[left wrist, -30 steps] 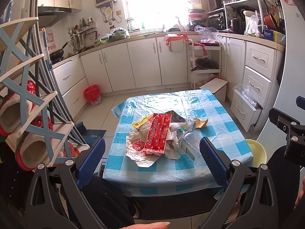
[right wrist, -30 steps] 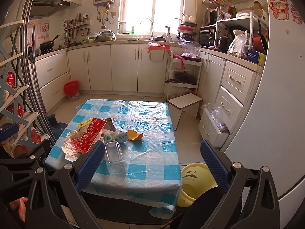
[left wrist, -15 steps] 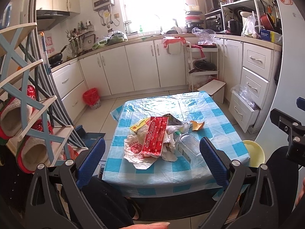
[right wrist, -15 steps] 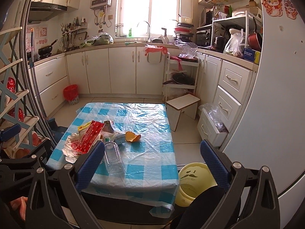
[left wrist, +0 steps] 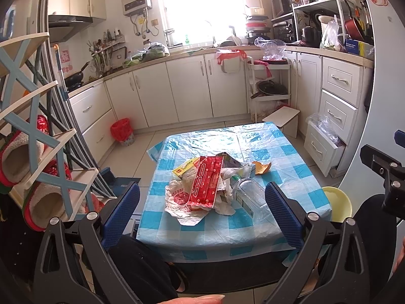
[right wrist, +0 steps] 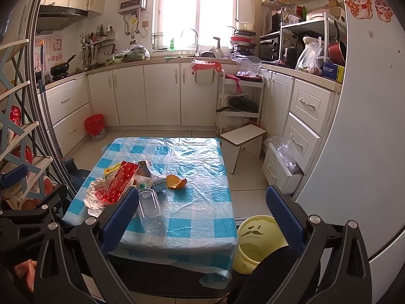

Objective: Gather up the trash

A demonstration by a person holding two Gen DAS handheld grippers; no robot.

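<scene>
A pile of trash lies on a low table [left wrist: 298, 169] with a blue checked plastic cover: a red wrapper [left wrist: 206, 181], a white printed paper bag [left wrist: 178, 198], a yellow packet [left wrist: 183, 169], a clear plastic bottle [left wrist: 249, 193] and an orange peel [left wrist: 262, 167]. The right wrist view shows the same wrapper [right wrist: 120, 182], bottle [right wrist: 150, 210] and peel [right wrist: 176, 182]. My left gripper [left wrist: 201, 211] is open and empty, held back from the table's near edge. My right gripper [right wrist: 201, 211] is open and empty, near the table's front right.
A yellow bin [right wrist: 258, 238] stands on the floor at the table's right front corner. A red bin [left wrist: 121, 131] stands by the left cabinets. A white stool [right wrist: 243, 139] stands beyond the table. A shoe rack [left wrist: 33, 139] is on the left.
Both grippers have risen and pulled back a little, so the table and trash sit lower in view. Both stay open. Nothing on the table has moved.
</scene>
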